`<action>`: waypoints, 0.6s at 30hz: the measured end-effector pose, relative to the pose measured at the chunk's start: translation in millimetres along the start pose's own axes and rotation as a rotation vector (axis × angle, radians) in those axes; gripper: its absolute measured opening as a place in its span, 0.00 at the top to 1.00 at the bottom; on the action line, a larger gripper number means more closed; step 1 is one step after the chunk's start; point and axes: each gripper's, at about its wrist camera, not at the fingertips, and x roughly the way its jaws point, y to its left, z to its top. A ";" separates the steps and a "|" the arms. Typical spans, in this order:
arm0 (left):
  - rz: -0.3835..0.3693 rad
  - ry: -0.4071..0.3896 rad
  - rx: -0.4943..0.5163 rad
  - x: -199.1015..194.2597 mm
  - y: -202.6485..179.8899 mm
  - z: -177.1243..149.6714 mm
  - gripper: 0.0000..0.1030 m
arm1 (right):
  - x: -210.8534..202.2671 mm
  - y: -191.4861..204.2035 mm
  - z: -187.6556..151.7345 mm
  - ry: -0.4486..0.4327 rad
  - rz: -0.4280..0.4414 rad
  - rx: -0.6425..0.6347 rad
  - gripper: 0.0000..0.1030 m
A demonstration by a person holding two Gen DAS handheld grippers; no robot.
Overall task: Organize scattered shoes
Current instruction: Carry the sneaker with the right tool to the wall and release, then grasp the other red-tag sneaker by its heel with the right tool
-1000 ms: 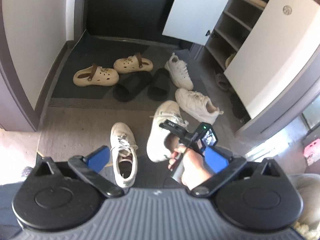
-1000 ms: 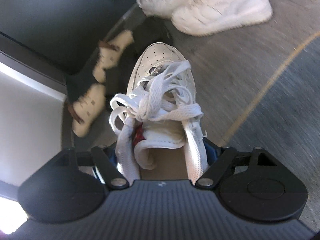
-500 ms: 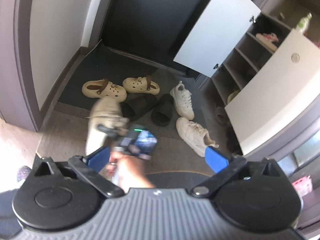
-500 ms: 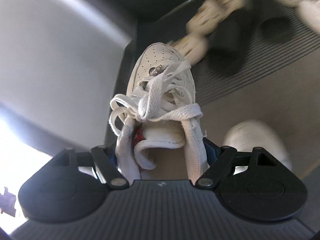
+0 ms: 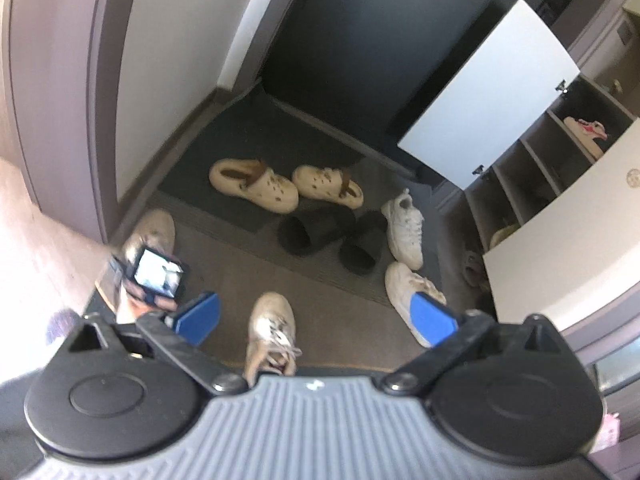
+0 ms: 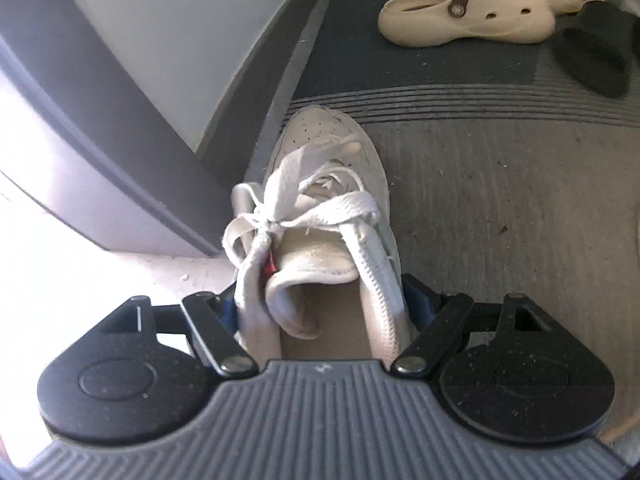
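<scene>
Grey entry floor (image 5: 224, 280), dark doormat (image 5: 256, 140)

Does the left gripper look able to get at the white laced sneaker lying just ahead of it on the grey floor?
Probably yes. The left gripper is open and empty, and the white laced sneaker lies on bare floor between its blue fingers, with nothing over it. The other shoes lie farther off.

place: home entryway | evidence: dark door (image 5: 360, 52) stood at 12 o'clock; sunken mat (image 5: 260, 136) held clogs (image 5: 256, 184), slides (image 5: 316, 228), sneakers (image 5: 404, 228); open shoe cabinet (image 5: 532, 168) at 2 o'clock
</scene>
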 end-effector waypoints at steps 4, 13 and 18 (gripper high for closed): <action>0.004 -0.005 0.019 1.6 -2.8 -2.1 0.00 | 0.1 -16.1 4.2 0.037 0.063 0.059 0.13; 0.035 -0.033 0.045 1.0 -15.4 -10.2 0.00 | -96.1 -74.2 -22.7 -0.088 0.201 0.053 0.12; 0.064 -0.051 0.081 5.4 -34.2 -17.1 0.00 | -152.3 -109.9 -42.3 -0.181 0.061 -0.057 0.12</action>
